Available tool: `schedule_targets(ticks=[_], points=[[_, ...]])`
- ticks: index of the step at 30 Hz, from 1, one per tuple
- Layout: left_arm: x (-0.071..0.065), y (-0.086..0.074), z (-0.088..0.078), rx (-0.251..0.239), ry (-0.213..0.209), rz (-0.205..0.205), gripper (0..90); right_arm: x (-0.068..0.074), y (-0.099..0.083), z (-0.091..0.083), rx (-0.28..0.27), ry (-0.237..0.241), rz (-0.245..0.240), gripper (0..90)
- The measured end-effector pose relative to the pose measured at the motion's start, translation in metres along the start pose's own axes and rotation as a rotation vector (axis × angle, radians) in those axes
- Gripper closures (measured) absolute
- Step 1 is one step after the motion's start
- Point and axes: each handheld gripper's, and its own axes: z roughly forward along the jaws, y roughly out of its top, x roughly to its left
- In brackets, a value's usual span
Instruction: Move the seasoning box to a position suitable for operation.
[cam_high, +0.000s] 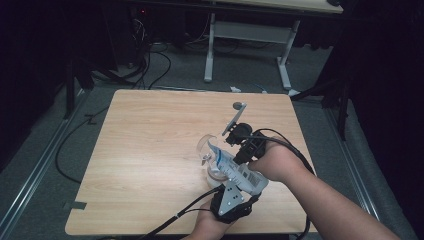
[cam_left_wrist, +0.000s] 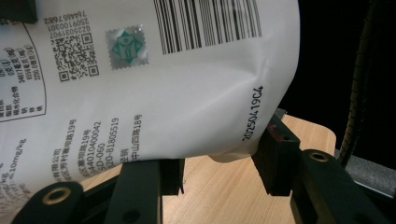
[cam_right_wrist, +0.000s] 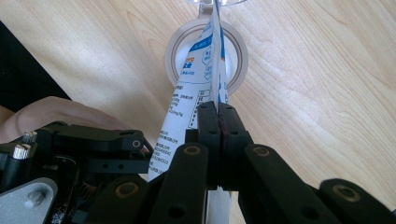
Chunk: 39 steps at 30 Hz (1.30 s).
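White pouch (cam_high: 239, 172), printed with a barcode, QR code and "20250419C4", held tilted over a clear glass (cam_high: 212, 152) near the desk's (cam_high: 150, 150) near right: left tool (cam_left_wrist: 219, 175) grips its wide base, right tool (cam_right_wrist: 218, 123) pinches its edge.

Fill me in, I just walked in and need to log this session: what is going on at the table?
A person holds a white printed pouch with two handheld grippers, tilted over a clear glass on the wooden table. The left gripper clasps the pouch's wide bottom end, its jaws on either side. The right gripper is pinched shut on the pouch's flat edge higher up. The pouch's top points down toward the glass's mouth. Whether anything is pouring cannot be told.
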Motion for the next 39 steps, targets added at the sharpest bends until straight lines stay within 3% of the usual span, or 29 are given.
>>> schedule_targets(ticks=[39], points=[[0.0021, 0.0026, -0.0013, -0.009, 0.007, 0.002, 58.3, 0.0014, 0.0038, -0.0006, -0.008, -0.001, -0.012, 89.9]])
